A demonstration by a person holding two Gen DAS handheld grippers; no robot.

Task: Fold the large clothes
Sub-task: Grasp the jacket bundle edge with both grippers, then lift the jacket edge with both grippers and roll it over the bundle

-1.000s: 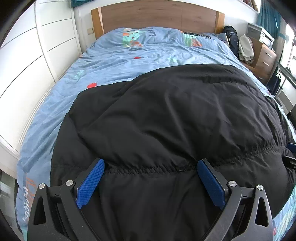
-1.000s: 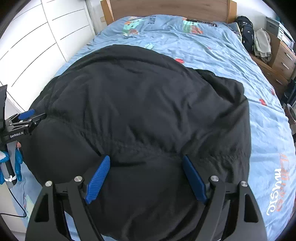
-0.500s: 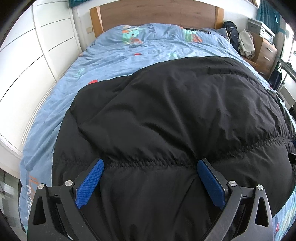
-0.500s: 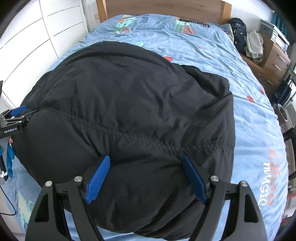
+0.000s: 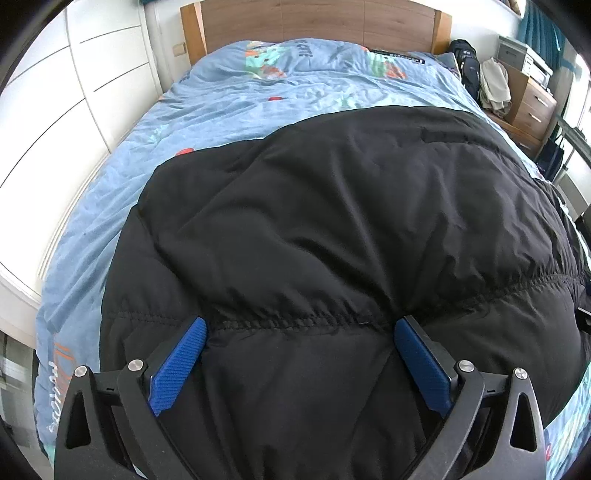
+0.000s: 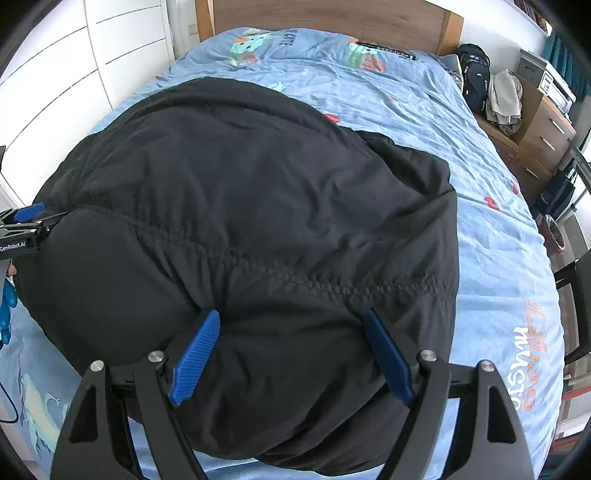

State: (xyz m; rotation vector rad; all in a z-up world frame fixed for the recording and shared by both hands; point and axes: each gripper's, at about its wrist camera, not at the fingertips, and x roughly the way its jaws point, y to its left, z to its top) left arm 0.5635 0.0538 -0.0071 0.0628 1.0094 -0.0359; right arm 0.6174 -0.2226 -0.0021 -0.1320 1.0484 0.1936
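Garment: one black padded coat (image 5: 332, 229) lies spread on the blue bedsheet (image 5: 229, 99), with a puckered quilting seam (image 5: 295, 320) running across it.
Grippers: two. The left gripper (image 5: 300, 334) has its two blue pads wide apart, pressed down into the coat at the seam; whether they pinch the fabric I cannot tell.
Right gripper (image 6: 291, 325): jaws stand wide, padding bulging between the two pads (image 6: 195, 350); grip or mere contact cannot be told.
Furniture: one wooden headboard (image 6: 325, 14), one wooden drawer unit (image 6: 546, 122), one backpack (image 6: 476, 79).
Cut off: in the right wrist view the other gripper shows only at the left edge; the coat's near hem is hidden by the gripper frames.
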